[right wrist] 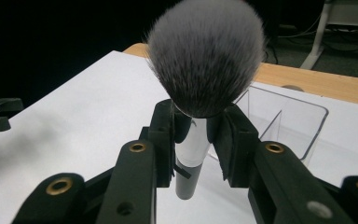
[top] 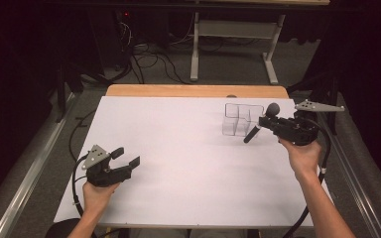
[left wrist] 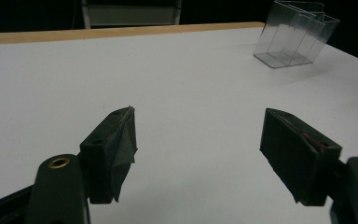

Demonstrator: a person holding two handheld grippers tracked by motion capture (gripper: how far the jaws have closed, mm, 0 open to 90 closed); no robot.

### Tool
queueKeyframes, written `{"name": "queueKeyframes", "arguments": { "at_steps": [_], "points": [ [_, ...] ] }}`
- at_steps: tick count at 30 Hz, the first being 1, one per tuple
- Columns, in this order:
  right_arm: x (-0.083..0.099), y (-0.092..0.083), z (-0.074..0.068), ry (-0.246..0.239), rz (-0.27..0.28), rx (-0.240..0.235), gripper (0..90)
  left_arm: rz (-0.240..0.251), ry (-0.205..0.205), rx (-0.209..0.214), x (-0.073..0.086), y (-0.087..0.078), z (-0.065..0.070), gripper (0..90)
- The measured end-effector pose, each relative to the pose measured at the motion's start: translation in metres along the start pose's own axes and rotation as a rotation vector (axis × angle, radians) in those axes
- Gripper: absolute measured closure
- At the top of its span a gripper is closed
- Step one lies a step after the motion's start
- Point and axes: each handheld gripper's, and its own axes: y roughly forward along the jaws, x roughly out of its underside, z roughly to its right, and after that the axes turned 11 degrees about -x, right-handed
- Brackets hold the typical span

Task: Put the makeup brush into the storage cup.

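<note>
A makeup brush (right wrist: 205, 60) with a grey bristle head and a black and white handle is clamped upright in my right gripper (right wrist: 196, 135), which is shut on its ferrule. From above, the brush (top: 261, 123) tilts, head up and handle down, just right of a clear plastic organizer (top: 237, 119), and my right gripper (top: 265, 121) holds it above the table. The organizer (right wrist: 284, 121) lies just beyond the brush. At the near left my left gripper (top: 127, 157) stands open with nothing between its jaws, seen also as the left gripper (left wrist: 198, 140) over bare white board; the organizer (left wrist: 296, 35) shows far off.
A white board (top: 178, 158) covers the wooden table (top: 178, 90). Beyond it a white table frame (top: 233, 39) and cables (top: 149, 59) lie on the dark floor. A metal rail (top: 25, 188) runs along the left side.
</note>
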Motion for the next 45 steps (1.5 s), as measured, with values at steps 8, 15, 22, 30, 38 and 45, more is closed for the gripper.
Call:
{"name": "queueKeyframes", "arguments": {
  "at_steps": [8, 15, 22, 30, 38, 45],
  "points": [
    [-0.009, 0.0, 0.007, 0.005, 0.011, 0.039, 71.7, 0.013, 0.0, -0.018, 0.0, -0.001, -0.001, 28.6],
    [-0.02, 0.001, 0.012, 0.008, 0.013, 0.073, 71.7, 0.006, 0.007, -0.014, 0.0, 0.001, 0.0, 28.8],
    [-0.03, 0.003, 0.016, 0.012, 0.017, 0.106, 71.7, 0.005, 0.039, -0.02, -0.001, 0.001, 0.003, 29.0],
    [-0.041, 0.009, 0.022, 0.018, 0.034, 0.13, 71.7, -0.001, 0.041, -0.024, -0.001, 0.003, 0.003, 29.3],
    [-0.054, 0.015, 0.028, 0.039, 0.049, 0.175, 71.7, 0.005, 0.024, -0.019, -0.001, 0.001, -0.001, 29.2],
    [-0.055, 0.022, 0.032, 0.042, 0.056, 0.216, 71.6, 0.005, 0.019, -0.018, -0.001, 0.001, -0.001, 29.2]
  ]
}}
